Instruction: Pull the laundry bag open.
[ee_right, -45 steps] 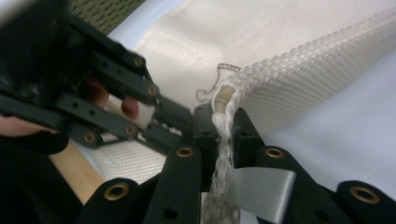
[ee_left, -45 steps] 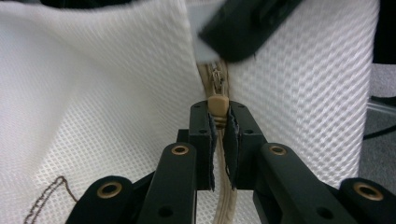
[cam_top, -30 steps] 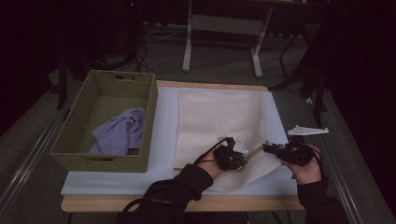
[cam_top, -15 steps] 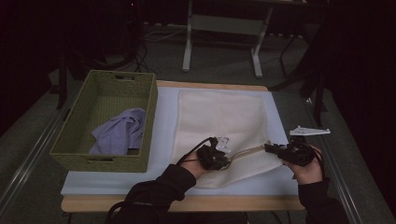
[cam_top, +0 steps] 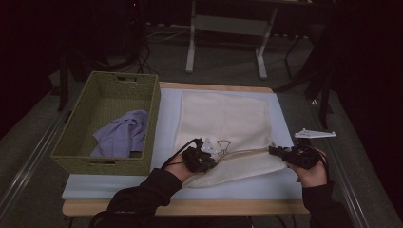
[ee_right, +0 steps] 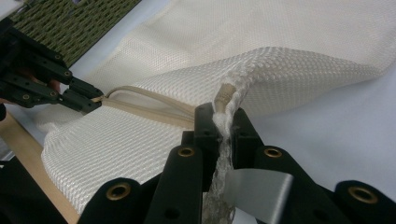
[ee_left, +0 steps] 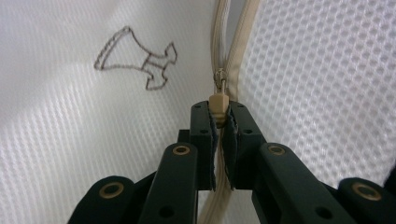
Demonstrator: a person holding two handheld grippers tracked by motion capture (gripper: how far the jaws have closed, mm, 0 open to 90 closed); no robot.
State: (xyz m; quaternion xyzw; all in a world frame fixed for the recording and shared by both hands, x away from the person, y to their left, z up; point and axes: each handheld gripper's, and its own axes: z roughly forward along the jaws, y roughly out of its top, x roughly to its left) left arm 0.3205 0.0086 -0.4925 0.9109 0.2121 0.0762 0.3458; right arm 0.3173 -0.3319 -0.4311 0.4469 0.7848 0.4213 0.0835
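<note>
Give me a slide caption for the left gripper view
Left gripper shut on the zipper pull of a white mesh bag.

Change since the earlier pictures: the left gripper, jaws clamped on the zip pull, has slid along the near edge of the mesh bag, away from the right gripper and toward the basket. The gap between the two grippers has widened, and more opened zip now lies between them.
</note>
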